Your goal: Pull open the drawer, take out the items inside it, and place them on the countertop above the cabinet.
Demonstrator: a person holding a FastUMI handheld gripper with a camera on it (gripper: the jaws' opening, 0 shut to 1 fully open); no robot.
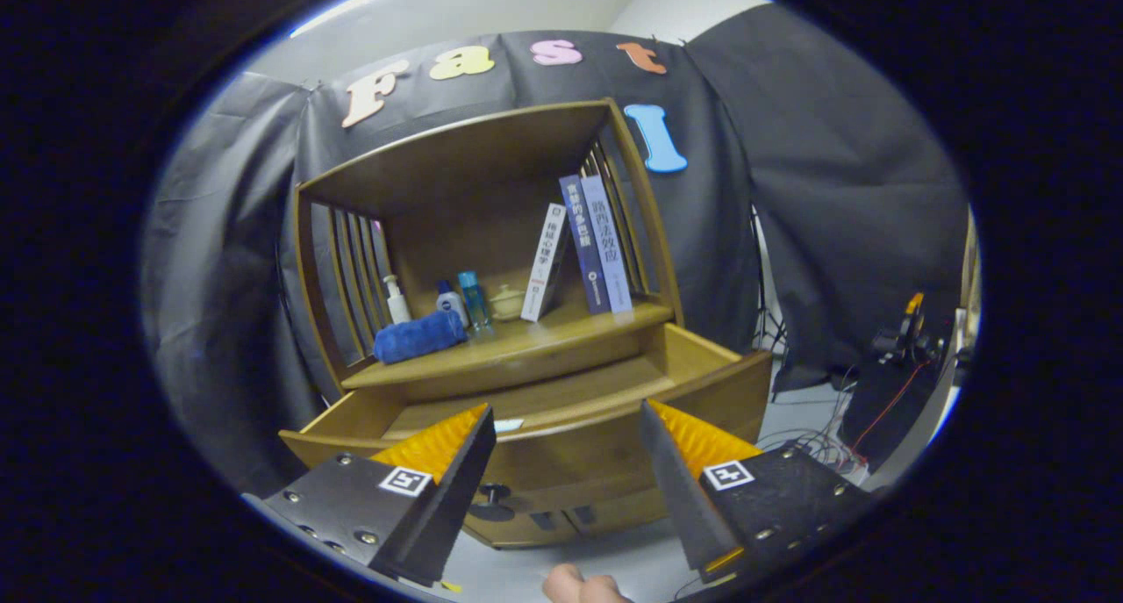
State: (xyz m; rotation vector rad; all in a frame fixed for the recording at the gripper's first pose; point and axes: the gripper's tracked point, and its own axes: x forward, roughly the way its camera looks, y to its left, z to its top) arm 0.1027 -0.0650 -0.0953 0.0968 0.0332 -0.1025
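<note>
1. Black cloth hangs as backdrop behind a wooden cabinet point(526, 340) that stands on a pale floor point(614, 559).
2. Cabinet: open-fronted upper bay with slatted sides, a worktop point(518, 344) as its base, a drawer below.
3. Drawer point(561, 427): pulled out toward the camera, its front panel just ahead of the gripper, round knob point(494, 494) showing between the fingers, nearer the left one.
4. Drawer contents: one small pale item point(508, 426) lies inside near the front, beside the left fingertip; too small to identify.
5. Worktop, left part: rolled blue towel point(419, 336) lying on its side; white pump bottle point(396, 300) upright behind it.
6. Worktop, middle: two small bottles point(465, 303) standing side by side, one with a dark cap, one clear blue; small pale lidded pot point(506, 303) just beside them.
7. Worktop, right part: three books point(579, 247), the white one tilted against the two darker ones, which lean on the slatted side.
8. Gripper point(566, 432): jaws spread wide, holding nothing, tips at the drawer's front edge.
9. Person's hand point(583, 587): partly seen under the gripper.
10. Beyond the cabinet on the right: cables point(820, 441) on the floor and dark equipment point(904, 340), unclear.
</note>
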